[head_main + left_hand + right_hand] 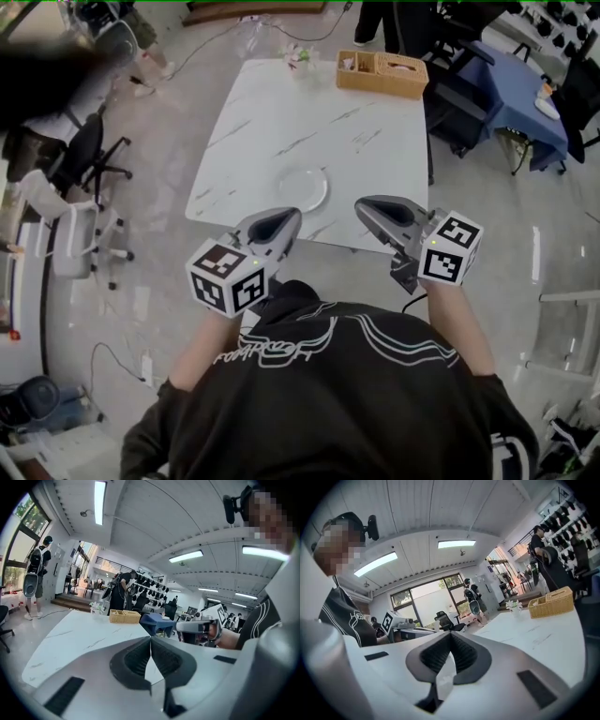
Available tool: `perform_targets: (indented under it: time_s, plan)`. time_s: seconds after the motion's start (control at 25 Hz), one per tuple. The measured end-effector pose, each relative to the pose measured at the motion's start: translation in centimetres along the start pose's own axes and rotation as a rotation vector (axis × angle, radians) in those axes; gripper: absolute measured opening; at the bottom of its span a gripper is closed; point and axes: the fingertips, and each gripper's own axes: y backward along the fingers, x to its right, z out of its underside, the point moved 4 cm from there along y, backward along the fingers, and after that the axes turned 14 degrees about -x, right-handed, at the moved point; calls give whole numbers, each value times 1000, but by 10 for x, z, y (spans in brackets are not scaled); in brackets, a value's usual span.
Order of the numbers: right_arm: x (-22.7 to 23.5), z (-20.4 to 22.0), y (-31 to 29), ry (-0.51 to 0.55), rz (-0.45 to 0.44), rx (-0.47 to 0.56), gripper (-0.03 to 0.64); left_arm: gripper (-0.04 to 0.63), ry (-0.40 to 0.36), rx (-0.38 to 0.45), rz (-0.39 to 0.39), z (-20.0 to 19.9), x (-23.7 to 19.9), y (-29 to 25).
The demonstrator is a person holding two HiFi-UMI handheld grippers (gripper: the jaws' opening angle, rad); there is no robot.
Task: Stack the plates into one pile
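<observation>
Left gripper: fingers pressed together, nothing between them, held clear of the table. Plates: they read as one pile from above, count not resolvable, at its 1 o'clock, close to the table's near edge. Right gripper: fingers also pressed together, empty; pile at its 10 o'clock. Risk: with the pile near the edge, a careless gripper sweep could push it off.

The left gripper and right gripper sit side by side, jaws pressed together, empty.
</observation>
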Motion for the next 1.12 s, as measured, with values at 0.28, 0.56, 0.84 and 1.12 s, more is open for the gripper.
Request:
perform_targets:
  time_s: [0.28, 0.56, 0.84, 1.12]
  plan:
    - [-29, -5, 15, 88, 2, -19, 26, 25, -33, 36, 2, -9, 23, 14]
    - [-45, -4, 35, 90, -4, 4, 26, 25, -54, 43, -2, -11, 47, 21]
    - [-51, 2, 45, 110, -5, 11, 26, 25, -76, 53, -25, -7, 62, 25]
    - [-47, 2, 42, 87, -4, 21, 26, 23, -59, 43, -33, -4, 55, 24]
